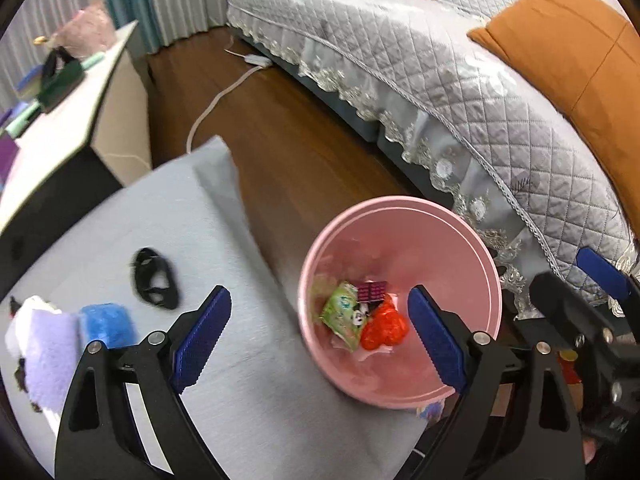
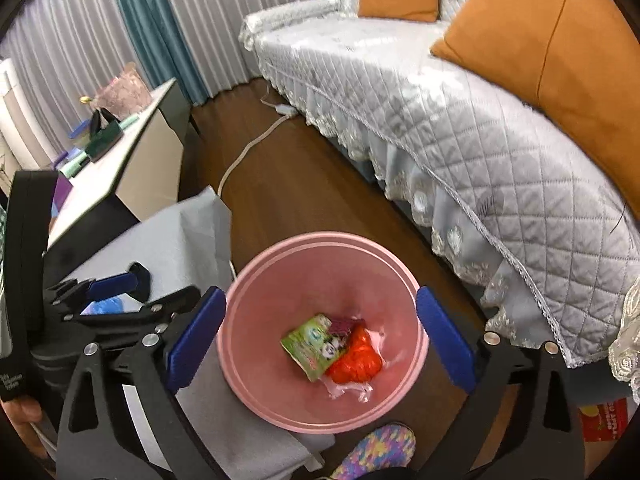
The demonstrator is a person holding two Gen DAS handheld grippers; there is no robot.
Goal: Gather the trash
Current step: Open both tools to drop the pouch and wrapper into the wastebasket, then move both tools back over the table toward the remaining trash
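A pink bin [image 1: 404, 208] stands on the wooden floor beside the grey-clothed table [image 1: 168, 216]. Inside lie a green wrapper [image 1: 344, 316], a red crumpled wrapper [image 1: 386, 328] and a small purple packet [image 1: 372, 292]. My left gripper [image 1: 320, 300] hangs open with nothing between its fingers, straddling the table edge and the bin's left side. My right gripper [image 2: 320, 300] is open and empty directly above the bin [image 2: 324, 240], with the green wrapper [image 2: 316, 348] and red wrapper [image 2: 356, 360] below it. One blue pad of the right gripper's fingers [image 1: 600, 272] shows at the far right.
On the table lie a black item [image 1: 154, 284], a blue item [image 1: 106, 324] and a purple-white cloth [image 1: 44, 352]. A quilted sofa [image 1: 420, 72] with orange cushions runs along the right. A cluttered cabinet [image 1: 80, 92] stands left, a cable [image 1: 216, 100] crosses the floor, and a colourful slipper [image 2: 376, 456] is near the bin.
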